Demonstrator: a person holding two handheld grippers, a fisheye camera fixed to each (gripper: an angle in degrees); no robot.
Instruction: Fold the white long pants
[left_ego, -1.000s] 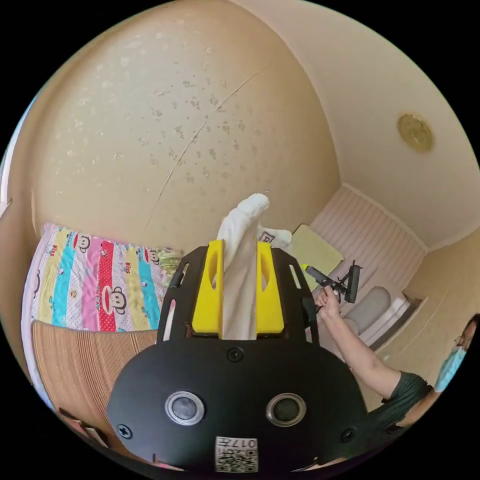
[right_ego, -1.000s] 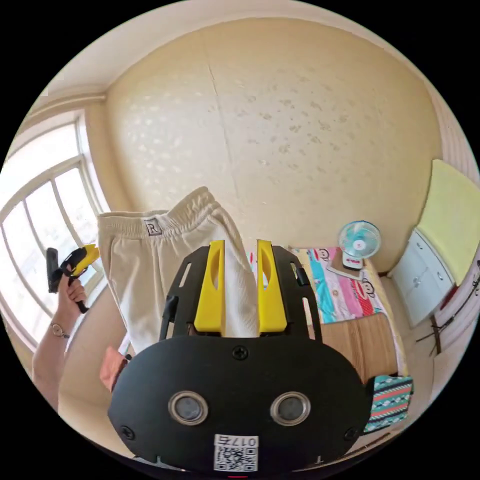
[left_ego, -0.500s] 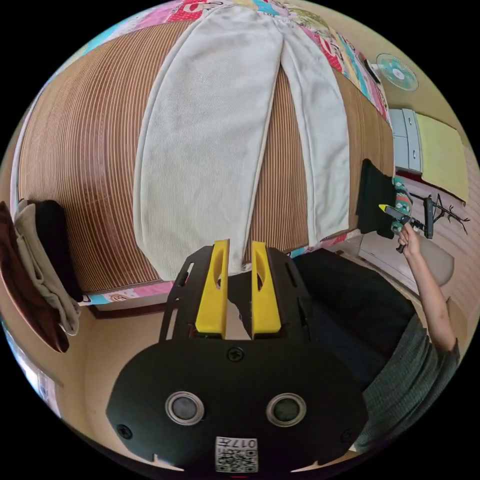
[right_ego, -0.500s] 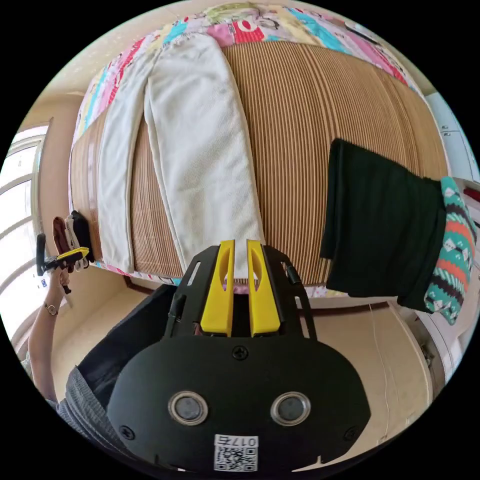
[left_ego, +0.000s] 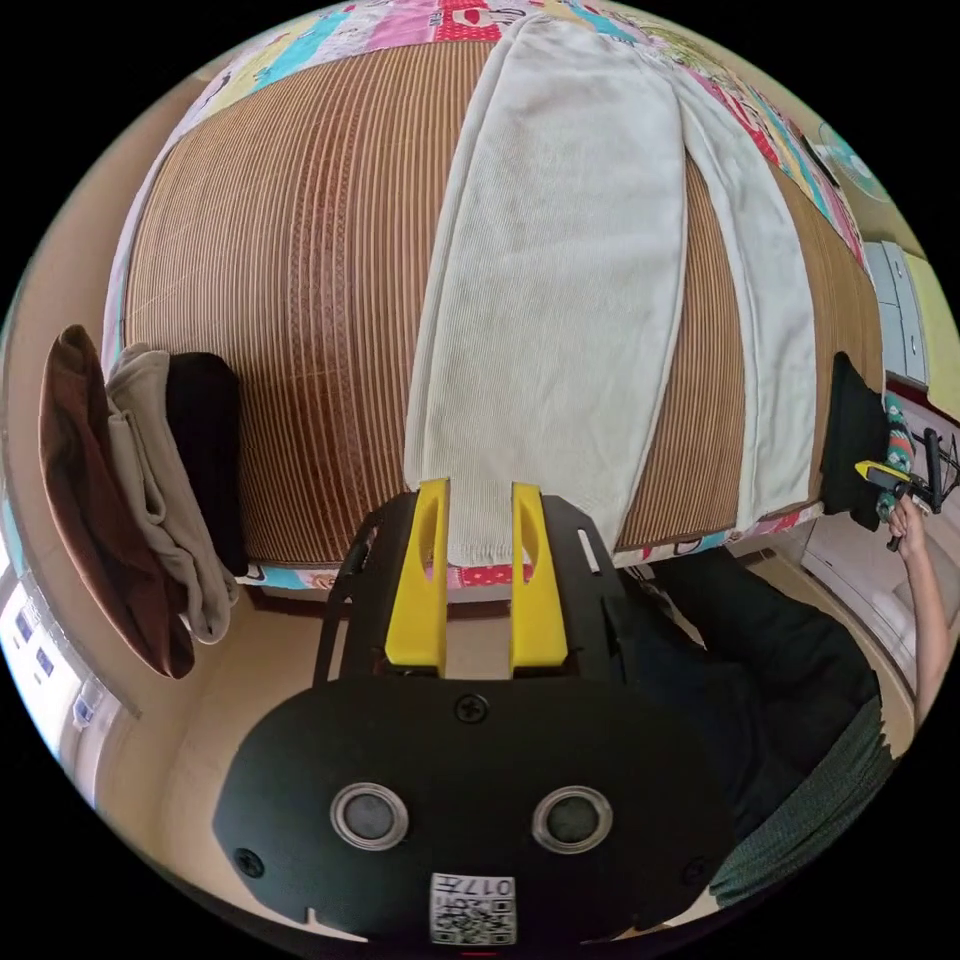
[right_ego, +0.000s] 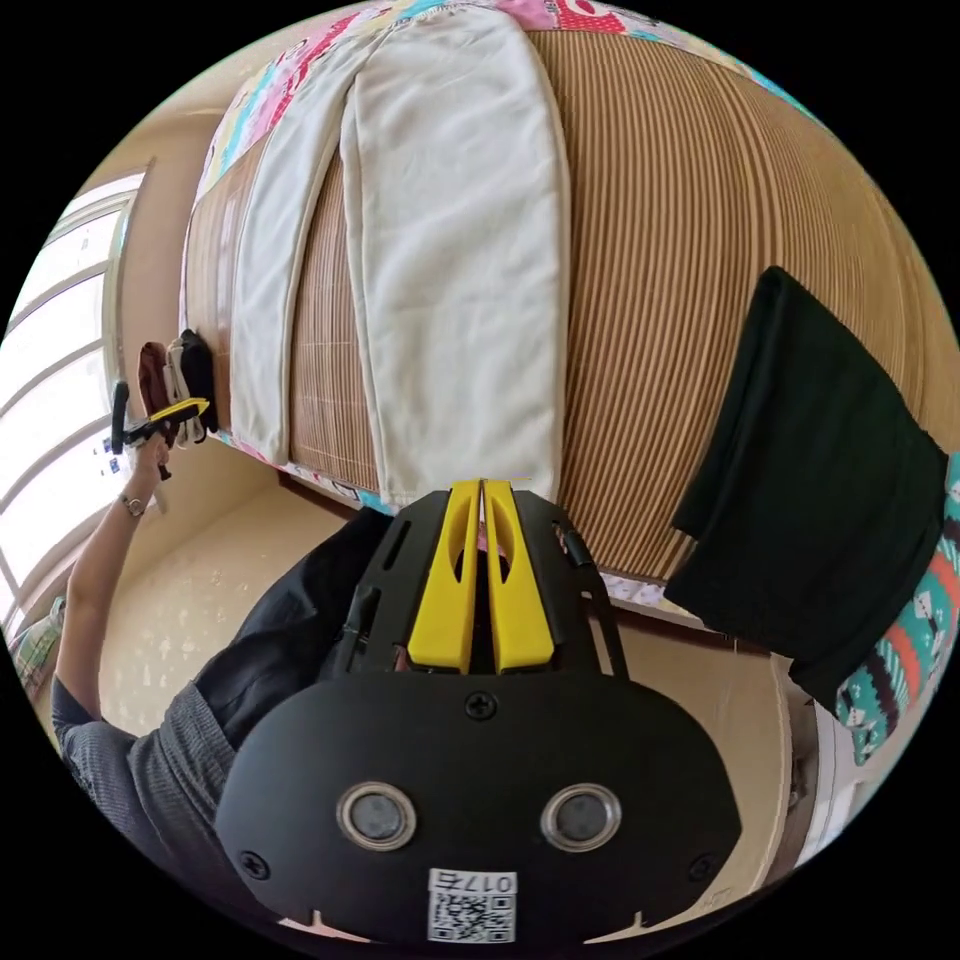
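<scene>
The white pants (left_ego: 560, 300) are lying flat on the bamboo mat (left_ego: 300, 300) of the bed, legs apart. The left gripper (left_ego: 478, 495) is standing open over one leg end. The right gripper (right_ego: 483, 490) is almost closed, gripping nothing.

In the left gripper view, the white long pants (left_ego: 560, 300) are running out of sight at the top edge, so their waistband is not showing. The left gripper (left_ego: 478, 500) is covering the near leg's hem, and whether it is touching the cloth cannot be told. In the right gripper view, the patterned cloth (right_ego: 900, 640) is lying partly under the black garment (right_ego: 820, 470).
</scene>
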